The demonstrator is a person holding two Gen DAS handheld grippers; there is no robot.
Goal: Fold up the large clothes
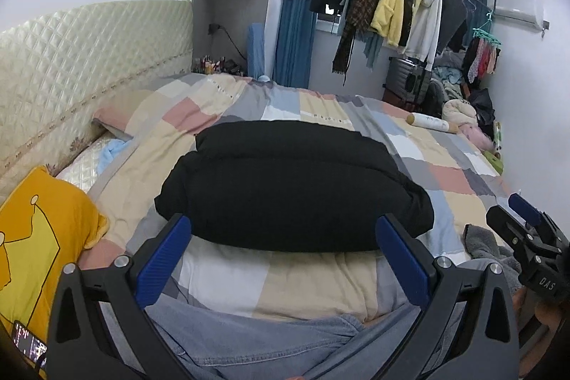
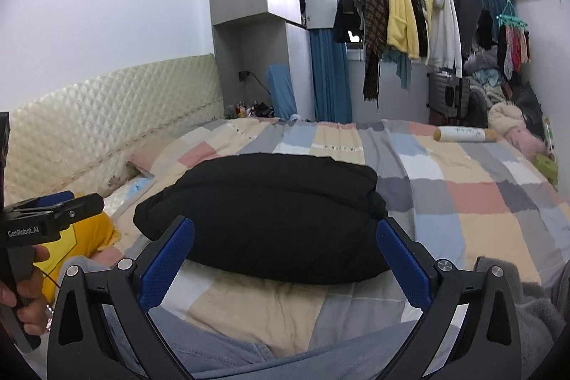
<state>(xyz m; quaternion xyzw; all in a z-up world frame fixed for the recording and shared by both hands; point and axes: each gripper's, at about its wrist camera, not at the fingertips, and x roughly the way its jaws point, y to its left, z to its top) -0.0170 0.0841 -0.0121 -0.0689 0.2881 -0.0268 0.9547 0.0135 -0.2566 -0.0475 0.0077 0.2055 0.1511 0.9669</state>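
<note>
A black garment lies folded into a thick rectangular bundle on the patchwork bed cover; the right wrist view has the same black bundle slightly left of centre. My left gripper hovers in front of the bundle's near edge, open, nothing between its blue pads. My right gripper is likewise open and empty just short of the bundle. Each view catches the other gripper at its side: the right gripper at the right edge, the left gripper at the left edge, held by a hand.
A yellow printed garment lies at the left by the quilted headboard. Light denim jeans lie just below the grippers. A grey fleece item sits at the right. A roll rests on the far bed; hanging clothes fill the back.
</note>
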